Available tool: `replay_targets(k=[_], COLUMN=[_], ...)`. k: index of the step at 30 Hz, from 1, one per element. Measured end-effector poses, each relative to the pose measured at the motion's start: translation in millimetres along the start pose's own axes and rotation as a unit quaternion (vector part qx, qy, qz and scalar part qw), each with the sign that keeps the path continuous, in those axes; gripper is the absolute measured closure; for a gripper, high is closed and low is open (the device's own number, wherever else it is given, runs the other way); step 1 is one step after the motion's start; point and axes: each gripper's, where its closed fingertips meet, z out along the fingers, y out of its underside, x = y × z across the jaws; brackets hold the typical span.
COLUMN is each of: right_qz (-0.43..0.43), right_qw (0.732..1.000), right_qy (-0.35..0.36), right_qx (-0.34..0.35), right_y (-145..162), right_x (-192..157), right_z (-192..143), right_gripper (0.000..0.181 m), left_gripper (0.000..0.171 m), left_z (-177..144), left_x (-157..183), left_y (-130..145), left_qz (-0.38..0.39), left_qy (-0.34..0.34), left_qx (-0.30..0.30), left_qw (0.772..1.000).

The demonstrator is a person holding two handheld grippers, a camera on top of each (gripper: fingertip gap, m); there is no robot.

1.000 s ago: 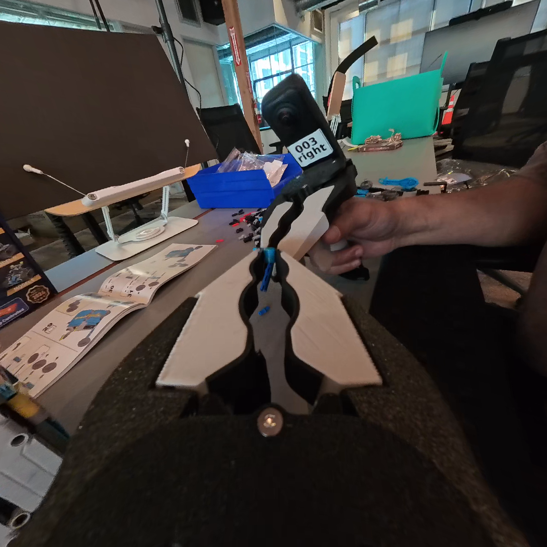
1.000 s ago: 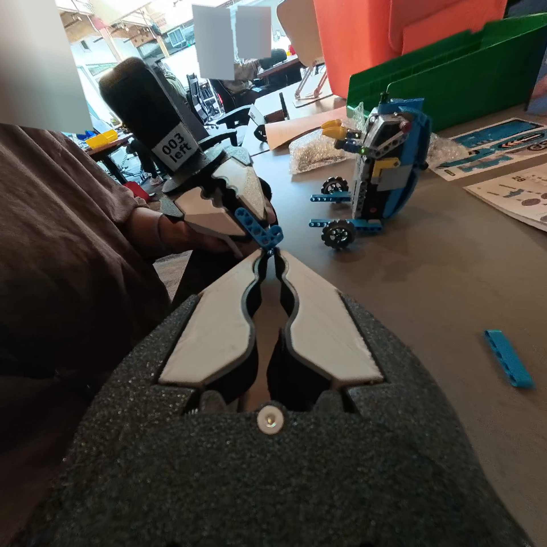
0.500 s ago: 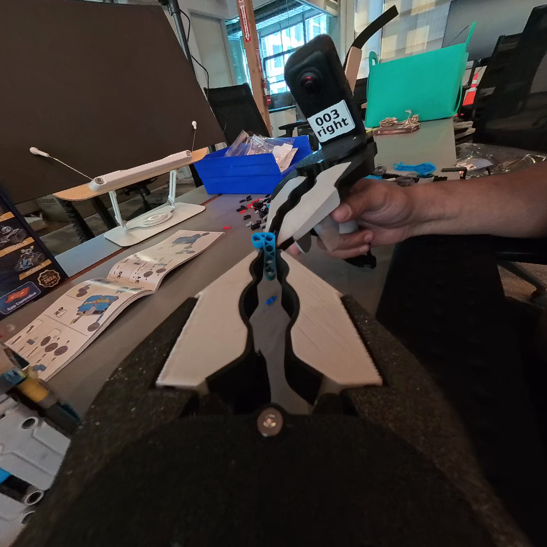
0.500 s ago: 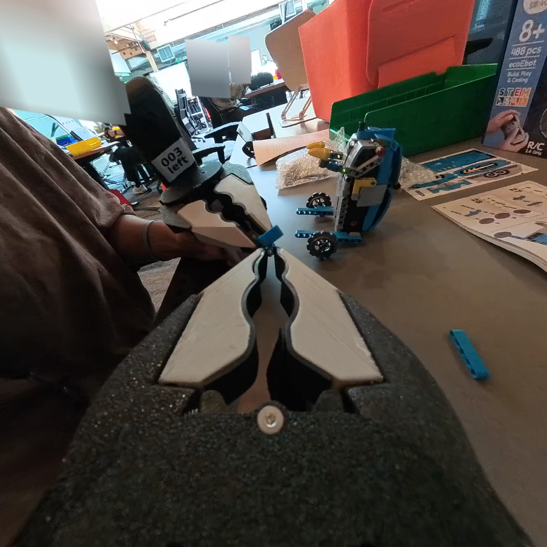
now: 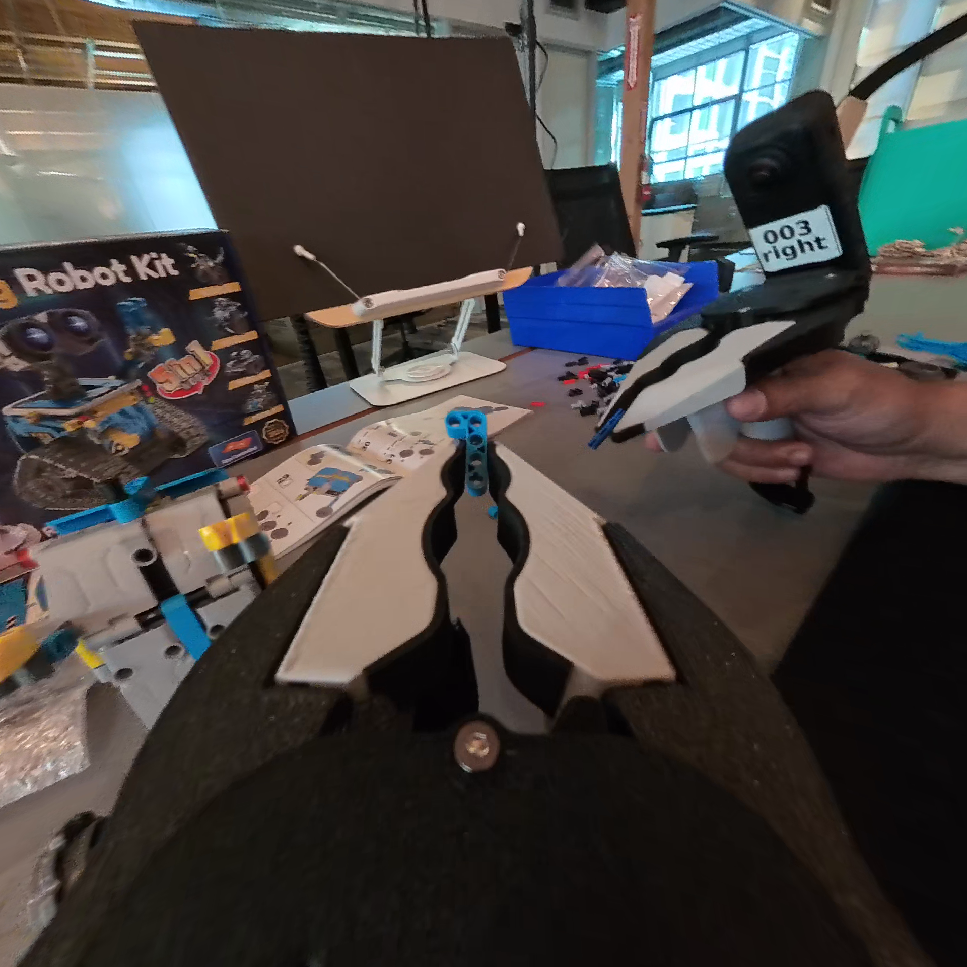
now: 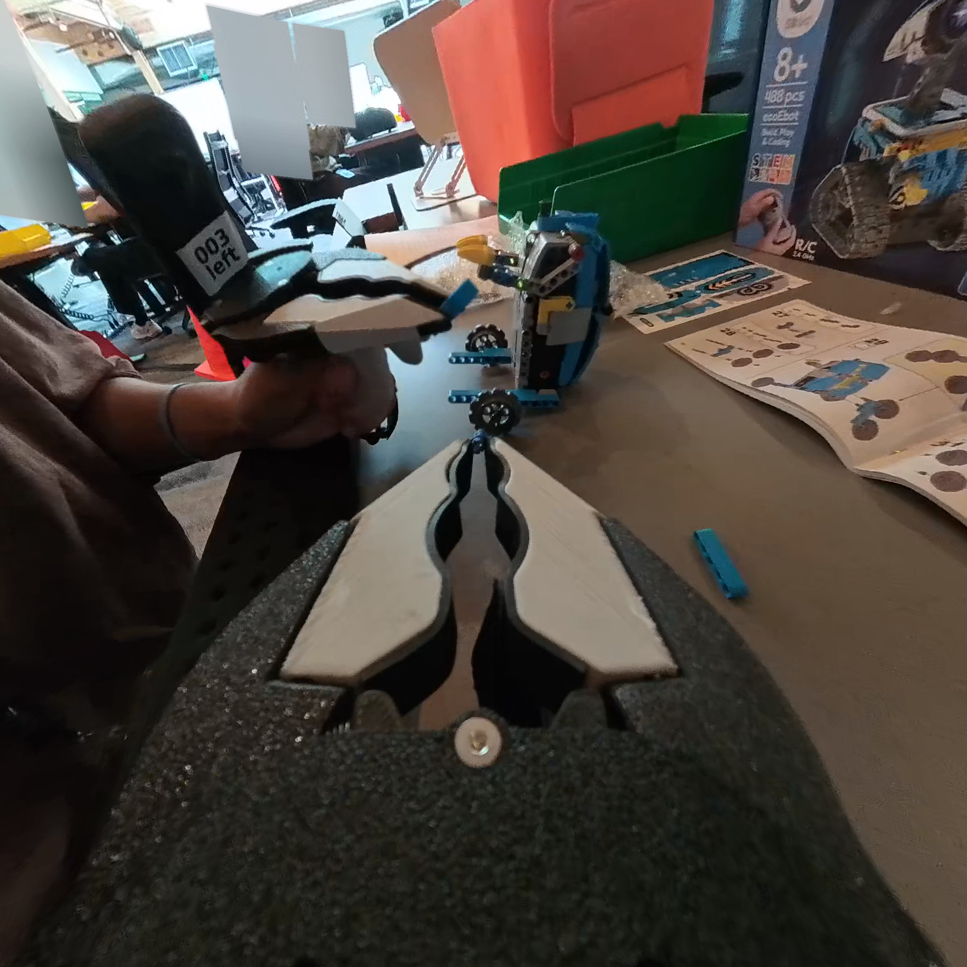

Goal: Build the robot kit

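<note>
A: Where the left gripper [image 5: 473,463] tapers to its tips, what sits between them?

B: A light-blue T-shaped plastic beam with round holes [image 5: 472,452]; the fingers are pressed together on its stem, the crossbar standing clear above the tips; in the right wrist view the same beam [image 6: 460,298] pokes out ahead of the left gripper [image 6: 445,314], held above the grey table [image 6: 732,523] and just left of the blue, grey and yellow brick-built robot model on small black wheels [image 6: 554,308].

A: And the right gripper [image 6: 479,449]?

B: Closed as well, nipping a small dark-blue pin [image 6: 477,442] at its very tips; the pin hangs just in front of the model's nearer wheel; from the left wrist view the pin [image 5: 606,428] juts from the right gripper [image 5: 615,426], which a bare hand [image 5: 837,418] holds well to the right of the beam; the two grippers are apart, not touching.

A: What lies about them?

B: An open white instruction booklet [image 5: 366,460] lies beyond the left tips; a dark printed kit box [image 5: 131,366] stands at left; a blue plastic bin of clear bags [image 5: 602,314] sits farther back, with scattered small black and red pieces [image 5: 591,374] before it; a loose straight light-blue beam [image 6: 719,570] lies on the table right of the right gripper; a green plastic bin [image 6: 628,193] stands behind the model.
</note>
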Motion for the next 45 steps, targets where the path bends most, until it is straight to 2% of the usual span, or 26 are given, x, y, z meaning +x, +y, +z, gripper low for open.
replay_targets(k=[20, 22, 26, 31, 43, 45], right_qz=[-0.001, -0.003, 0.007, 0.016, -0.004, -0.006], right_qw=[1.0, 1.0, 1.0, 1.0, 1.0, 1.0], right_qy=[-0.003, -0.002, -0.005, -0.02, -0.018, -0.019], right_qx=[0.007, 0.009, 0.013, 0.014, 0.013, 0.013], right_y=[-2, -3, -4, -4, -5, -5], right_x=[0, 0, 2, -4, -9, -10], right_z=[-2, -3, -3, -3, -3, -3], right_gripper=[0.176, 0.176, 0.176, 0.177, 0.177, 0.177], left_gripper=[0.164, 0.165, 0.165, 0.165, 0.165, 0.165], left_z=[1, 3, 12, 18, 15, 14], left_x=[-1, 2, 4, 20, 22, 22], left_y=[1, 7, 28, 35, 28, 24], left_qz=[-0.003, 0.028, 0.147, 0.227, 0.169, 0.133], left_qy=[0.002, 0.0, -0.032, -0.033, -0.022, -0.009], left_qx=[0.0, -0.021, -0.099, -0.121, -0.102, -0.089], left_qw=[1.0, 0.999, 0.984, 0.966, 0.98, 0.987])
